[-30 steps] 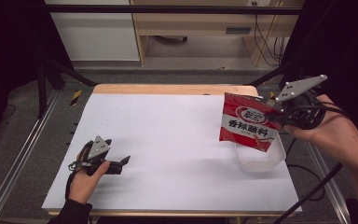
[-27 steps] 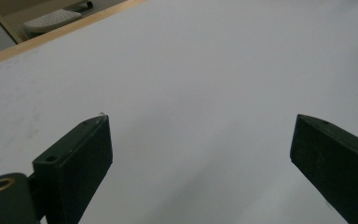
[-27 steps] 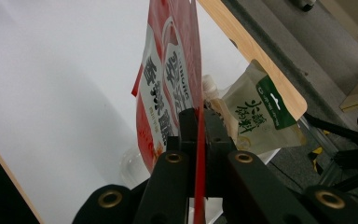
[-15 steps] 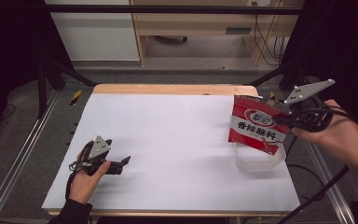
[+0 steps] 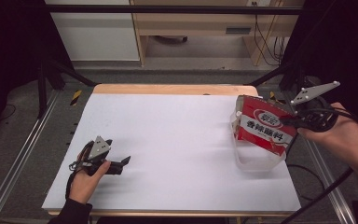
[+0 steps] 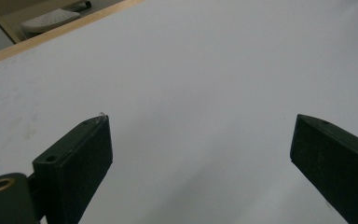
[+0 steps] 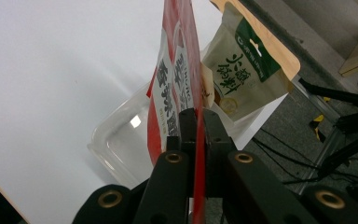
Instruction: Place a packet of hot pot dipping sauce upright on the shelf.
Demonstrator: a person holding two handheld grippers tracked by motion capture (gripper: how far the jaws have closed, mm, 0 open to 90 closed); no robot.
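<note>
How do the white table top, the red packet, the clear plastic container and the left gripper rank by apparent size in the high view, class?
1. white table top
2. clear plastic container and red packet: too alike to rank
3. left gripper

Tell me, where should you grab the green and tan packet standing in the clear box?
Probably its top edge, coming down from above. The green and tan packet stands leaning in the clear box, so its flat top sticks up past the rim while the walls guard its lower half. The right gripper holds the red packet close beside it, so that should move first.
</note>
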